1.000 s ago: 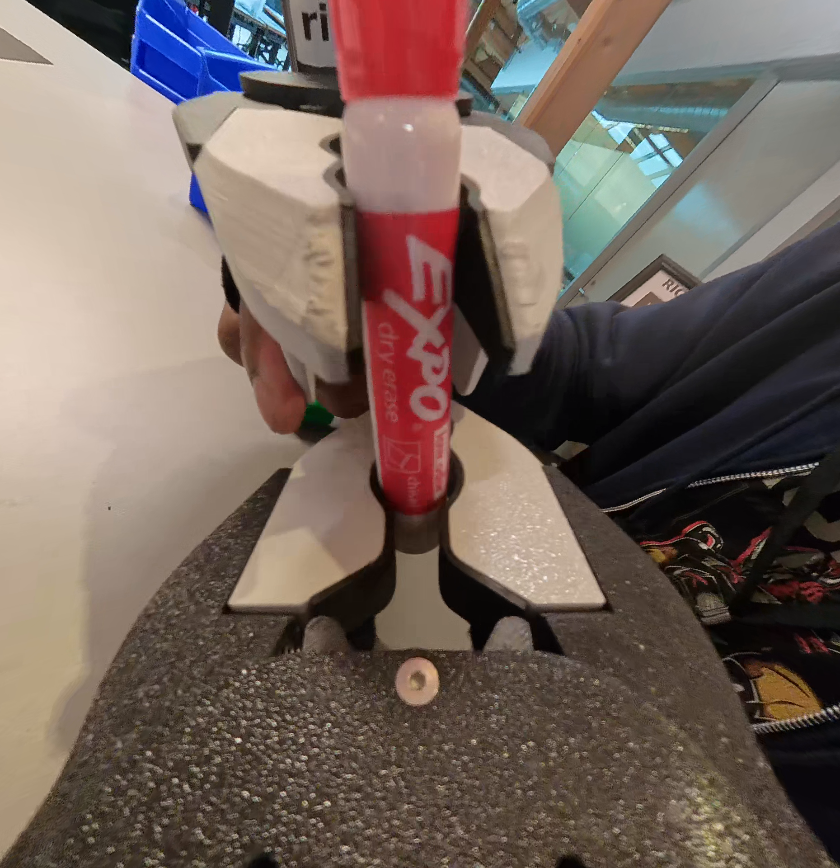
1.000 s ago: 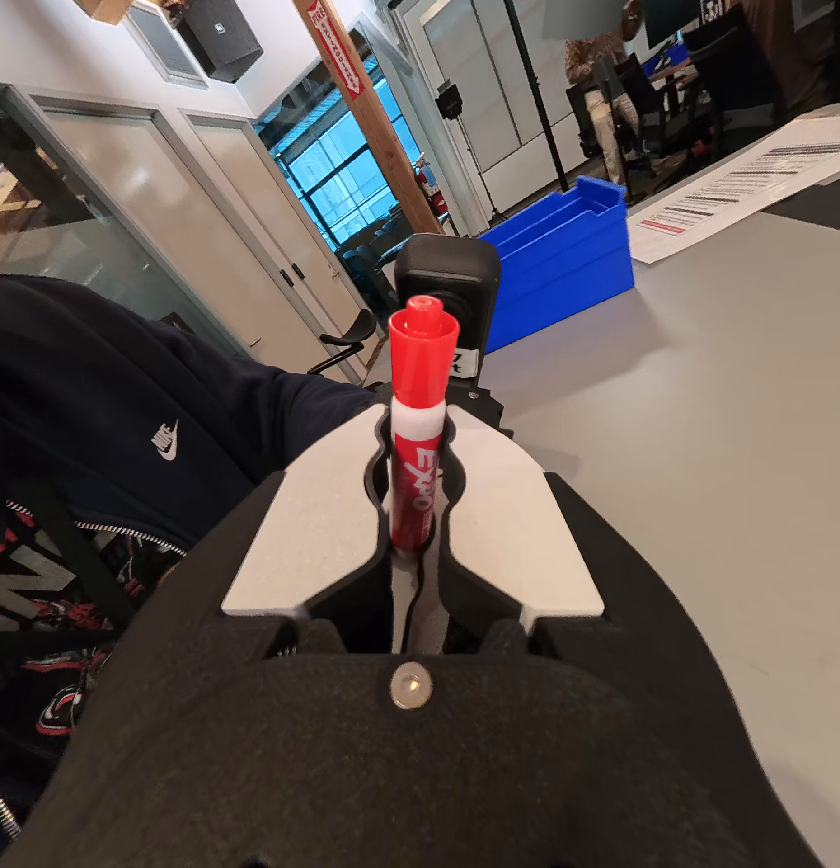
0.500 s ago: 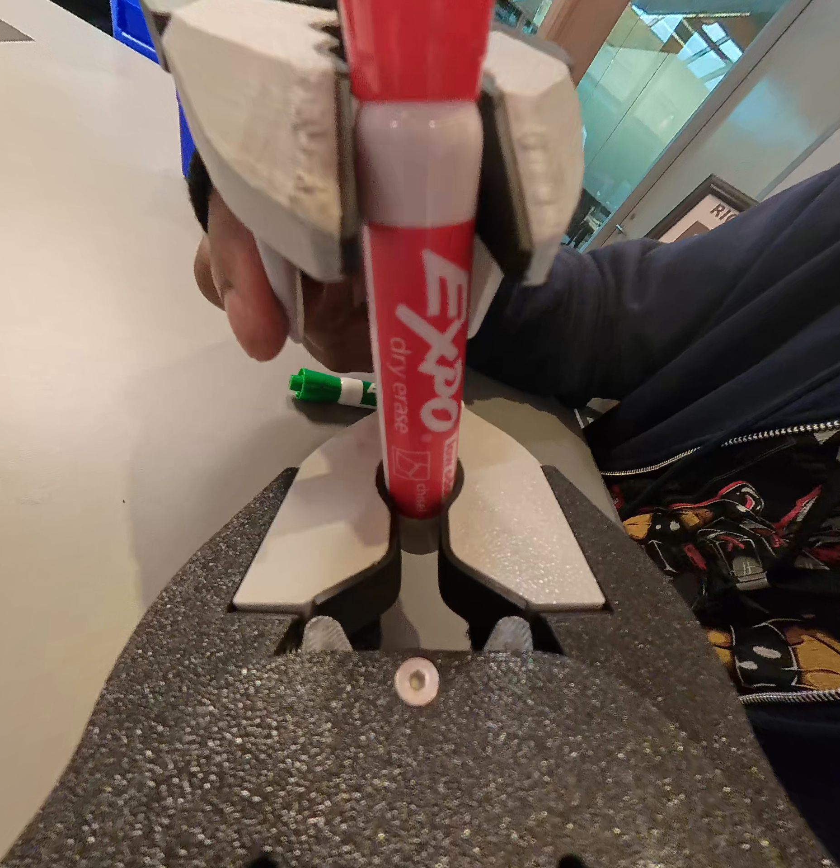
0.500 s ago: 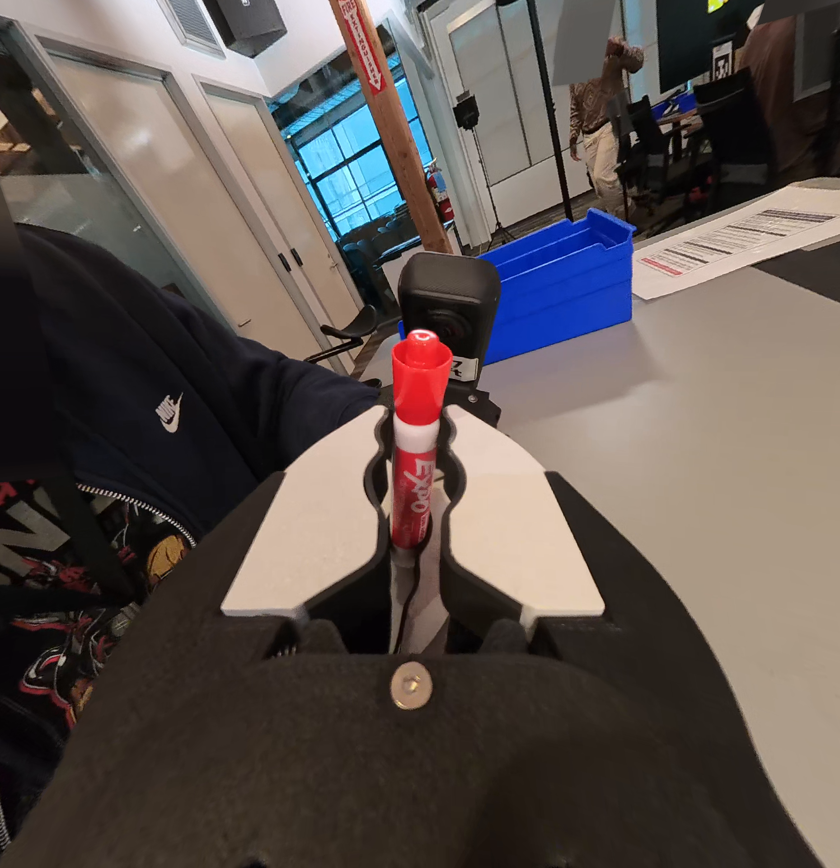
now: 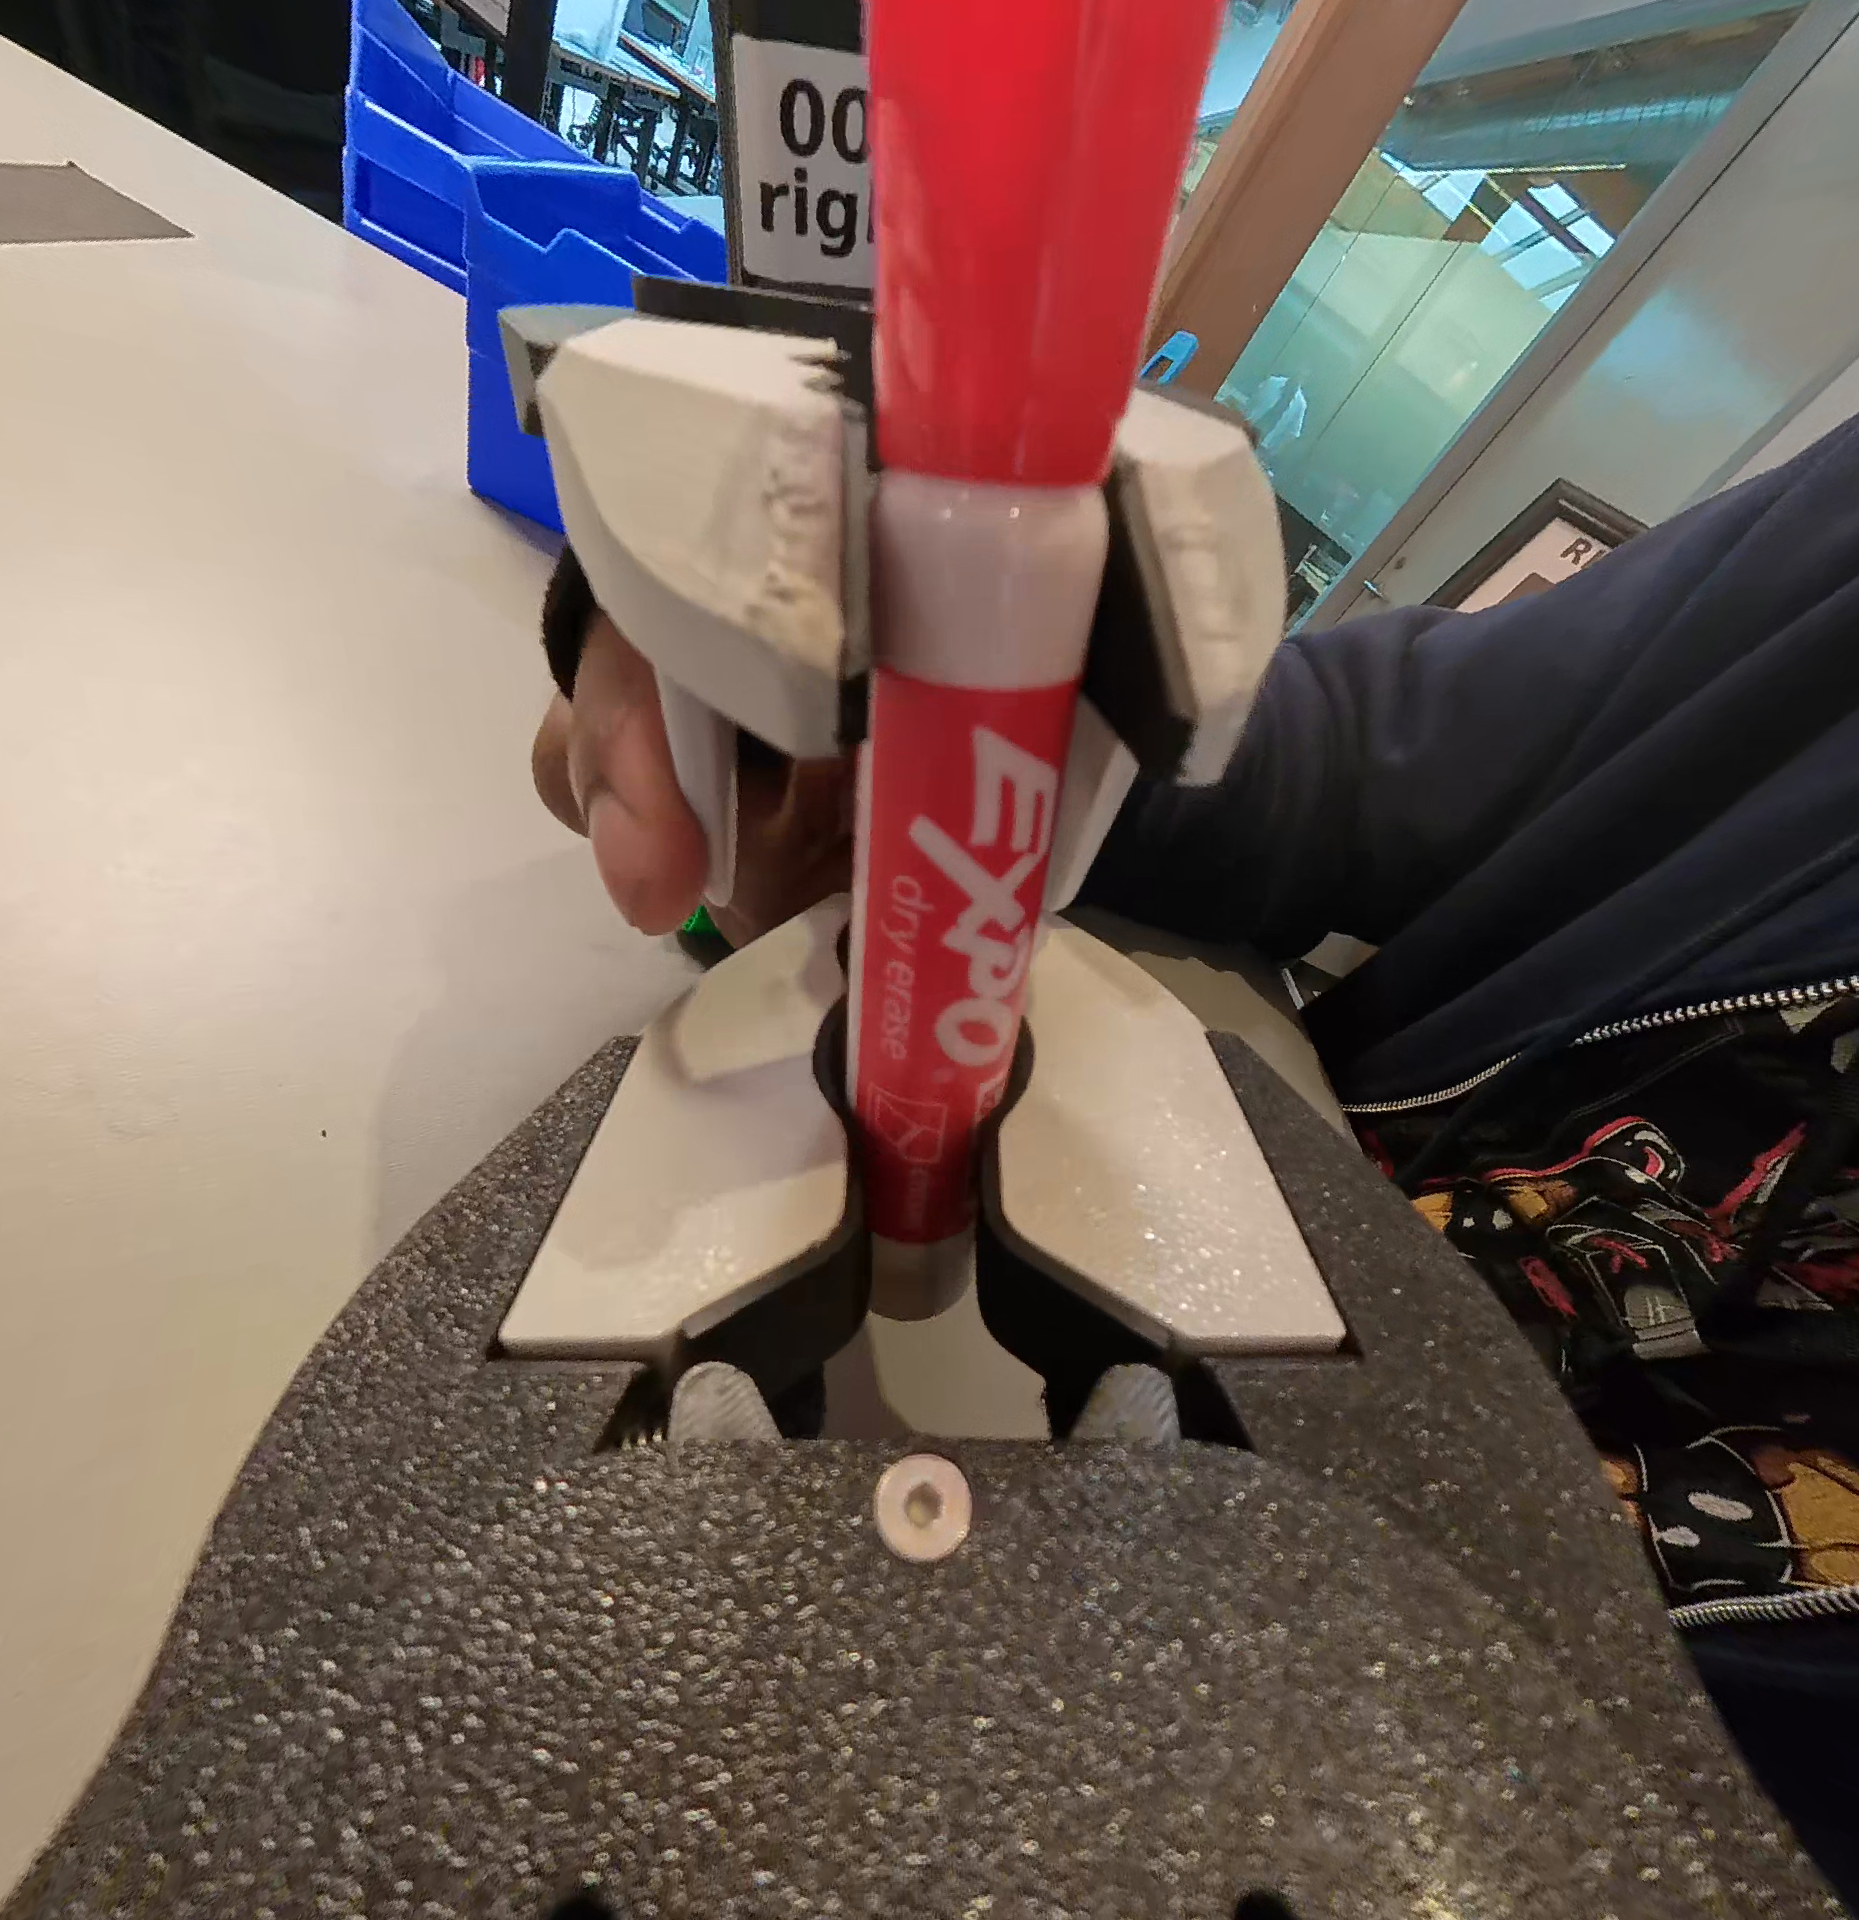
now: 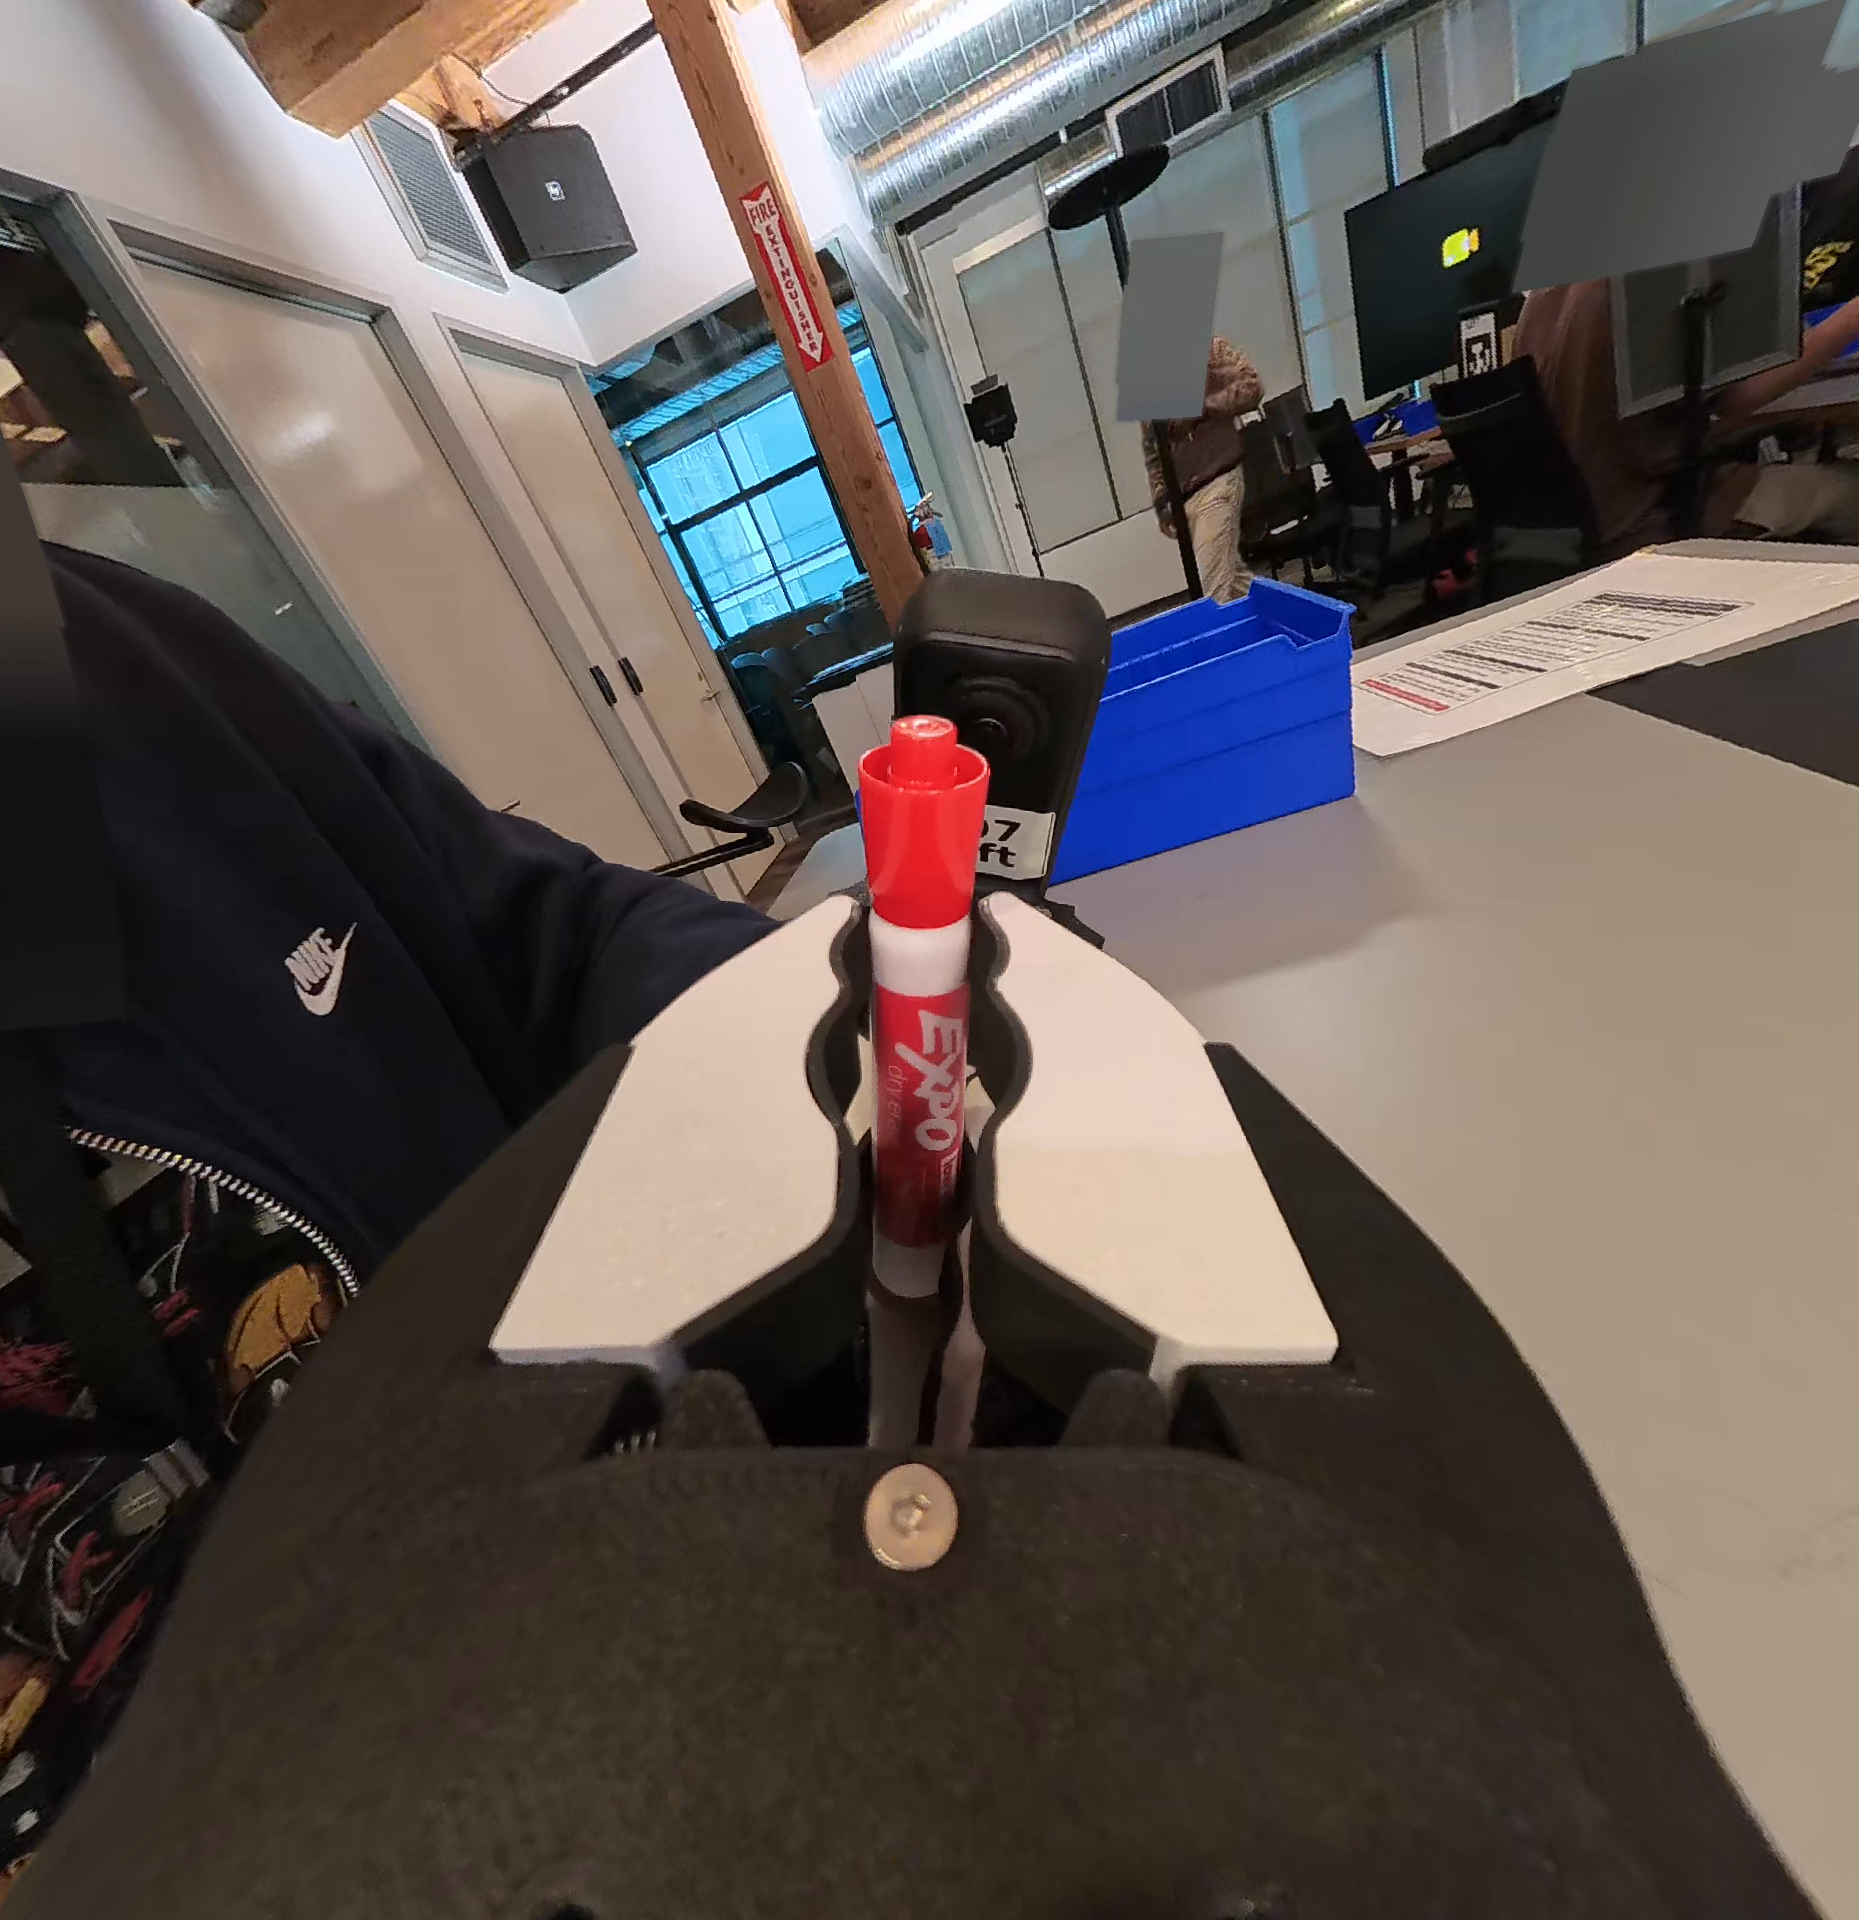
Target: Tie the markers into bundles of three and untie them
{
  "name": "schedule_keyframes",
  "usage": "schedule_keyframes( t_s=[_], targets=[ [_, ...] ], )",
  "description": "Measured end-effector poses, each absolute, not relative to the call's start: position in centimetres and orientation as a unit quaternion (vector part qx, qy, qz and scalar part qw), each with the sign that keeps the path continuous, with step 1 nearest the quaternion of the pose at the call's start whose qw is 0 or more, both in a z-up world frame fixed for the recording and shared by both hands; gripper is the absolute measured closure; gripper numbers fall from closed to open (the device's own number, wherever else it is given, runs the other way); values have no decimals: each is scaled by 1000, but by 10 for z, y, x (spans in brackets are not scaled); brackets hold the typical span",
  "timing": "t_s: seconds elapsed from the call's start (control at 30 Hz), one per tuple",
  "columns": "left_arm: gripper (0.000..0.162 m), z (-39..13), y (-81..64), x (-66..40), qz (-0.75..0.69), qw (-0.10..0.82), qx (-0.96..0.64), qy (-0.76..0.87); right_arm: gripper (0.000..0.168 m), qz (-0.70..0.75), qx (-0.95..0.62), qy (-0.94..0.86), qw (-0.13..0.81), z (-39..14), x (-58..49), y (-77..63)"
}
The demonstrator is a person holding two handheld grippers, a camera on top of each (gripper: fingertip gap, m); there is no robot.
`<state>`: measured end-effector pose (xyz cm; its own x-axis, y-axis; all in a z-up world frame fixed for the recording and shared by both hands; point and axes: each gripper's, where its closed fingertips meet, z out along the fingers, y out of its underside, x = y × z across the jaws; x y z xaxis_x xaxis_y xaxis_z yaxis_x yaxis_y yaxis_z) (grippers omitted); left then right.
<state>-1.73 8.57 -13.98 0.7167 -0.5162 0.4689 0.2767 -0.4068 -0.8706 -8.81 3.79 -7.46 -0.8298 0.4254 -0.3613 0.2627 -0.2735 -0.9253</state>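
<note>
As clamped—red marker (image 5: 946, 935) between both grippers

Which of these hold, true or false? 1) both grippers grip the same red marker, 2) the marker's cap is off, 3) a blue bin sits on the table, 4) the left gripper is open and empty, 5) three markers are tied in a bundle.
1) True: the left gripper and right gripper are both shut on the red marker.
2) False: the red cap is on.
3) True: a blue bin sits on the grey table.
4) False: it is shut on the marker.
5) False: no bundle shows; only a bit of a green marker lies on the table.
</note>
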Motion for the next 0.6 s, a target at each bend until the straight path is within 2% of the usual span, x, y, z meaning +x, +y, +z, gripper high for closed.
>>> schedule_keyframes(
  t_s=[0.53, 0.6],
  targets=[
    [148, -136, 86, -23, -377, 547, -745, 66, 149, 727, -315, -608, 42, -78, -94, 46],
    [149, -130, 86, -32, -389, 563, -728, 45, 134, 698, -346, -623, 70, -82, -102, 55]
  ],
)
